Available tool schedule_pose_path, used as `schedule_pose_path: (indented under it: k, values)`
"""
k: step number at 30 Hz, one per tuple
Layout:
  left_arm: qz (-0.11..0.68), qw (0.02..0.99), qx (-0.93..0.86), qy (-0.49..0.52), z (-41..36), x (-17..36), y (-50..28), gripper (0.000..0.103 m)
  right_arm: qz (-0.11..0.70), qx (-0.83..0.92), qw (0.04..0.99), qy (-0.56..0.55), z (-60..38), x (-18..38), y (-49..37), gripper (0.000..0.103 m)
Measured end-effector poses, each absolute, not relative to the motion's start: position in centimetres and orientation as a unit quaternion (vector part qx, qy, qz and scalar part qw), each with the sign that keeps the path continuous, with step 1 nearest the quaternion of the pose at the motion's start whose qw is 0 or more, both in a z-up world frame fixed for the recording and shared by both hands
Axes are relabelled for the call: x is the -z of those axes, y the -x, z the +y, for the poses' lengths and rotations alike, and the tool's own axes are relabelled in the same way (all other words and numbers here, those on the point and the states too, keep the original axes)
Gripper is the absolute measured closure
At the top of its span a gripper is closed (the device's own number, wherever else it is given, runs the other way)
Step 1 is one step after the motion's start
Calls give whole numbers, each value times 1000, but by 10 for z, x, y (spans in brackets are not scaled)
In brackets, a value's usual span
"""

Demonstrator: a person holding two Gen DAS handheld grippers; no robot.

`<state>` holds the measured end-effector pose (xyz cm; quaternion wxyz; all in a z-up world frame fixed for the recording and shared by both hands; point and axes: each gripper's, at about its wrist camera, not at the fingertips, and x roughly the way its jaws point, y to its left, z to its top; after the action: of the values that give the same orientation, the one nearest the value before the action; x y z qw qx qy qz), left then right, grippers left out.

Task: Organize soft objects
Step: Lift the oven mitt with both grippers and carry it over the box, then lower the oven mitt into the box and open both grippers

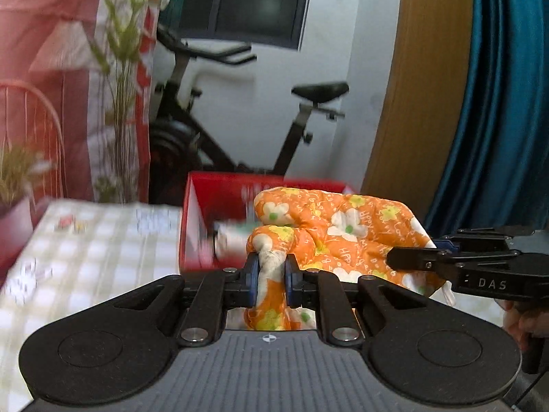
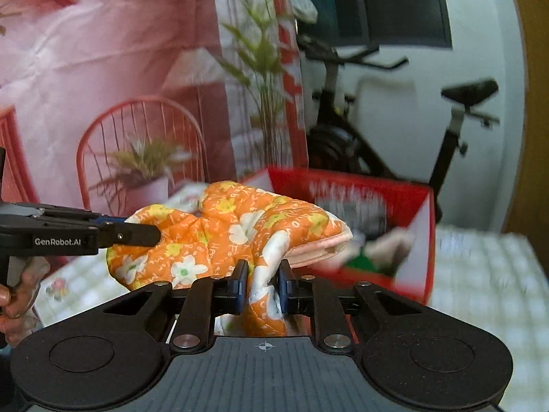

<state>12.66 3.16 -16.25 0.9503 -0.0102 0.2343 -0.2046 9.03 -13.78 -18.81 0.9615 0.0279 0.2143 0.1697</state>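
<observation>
While both units grip it, the orange quilted cloth (image 1: 343,233) hangs between them above the worktop (image 1: 85,261), just in front of the red box (image 1: 219,199). Cloth: padded, stitched in diamond quilting, printed w/ white and yellow flowers plus small white lettering; pale pink edge binding shows in the right wrist view, white underside in places. Shape is bunched and puffy, folded over itself, no flat face. Left hand-held gripper (image 1: 271,279): blue pads clamped on a twisted fold of the cloth, fabric squeezed narrow between them. Right hand-held gripper (image 2: 262,288): likewise clamped on a bunched fold, blue pads pressing both sides. Each unit also shows in the other's cam, black fingers reaching into the cloth from the side; whether those tips pinch fabric can't be read from that angle alone. Worktop covered w/ a pale checked cloth, soft-looking, small printed motifs, blurred. Red box is open-topped, glossy card, white inner wall on one side; contents blurred, something white/green inside, not identifiable. Cloth bulk blocks most of the box opening from both cams. Behind: black exercise bike (image 1: 247,120), pink printed backdrop (image 2: 103,51) w/ chair and plant picture, green plant stems (image 1: 120,68), wooden panel (image 1: 429,86), teal curtain (image 1: 507,103). Person's fingers visible on each handle at frame edges.
</observation>
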Motion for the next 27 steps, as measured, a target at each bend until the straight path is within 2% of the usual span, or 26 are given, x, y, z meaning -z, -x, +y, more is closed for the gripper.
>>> schedule_pose_path:
  k: [4,10,19,27]
  values:
    - [227,952,205,11,16,146,-163,87,197,-162,967,-4,-147,163,-129,87]
    - [259,947,191,7,3,146,-223,87,218,-149,965,-14,-158,161,-197,87]
    - [326,929,176,-7,-5,177,-290,87,289,-123,949,-9,-152,205,-269,87]
    - [388,904,177,-44,-15,205,-313,87,362,-109,926,5,-146,240,-297,86]
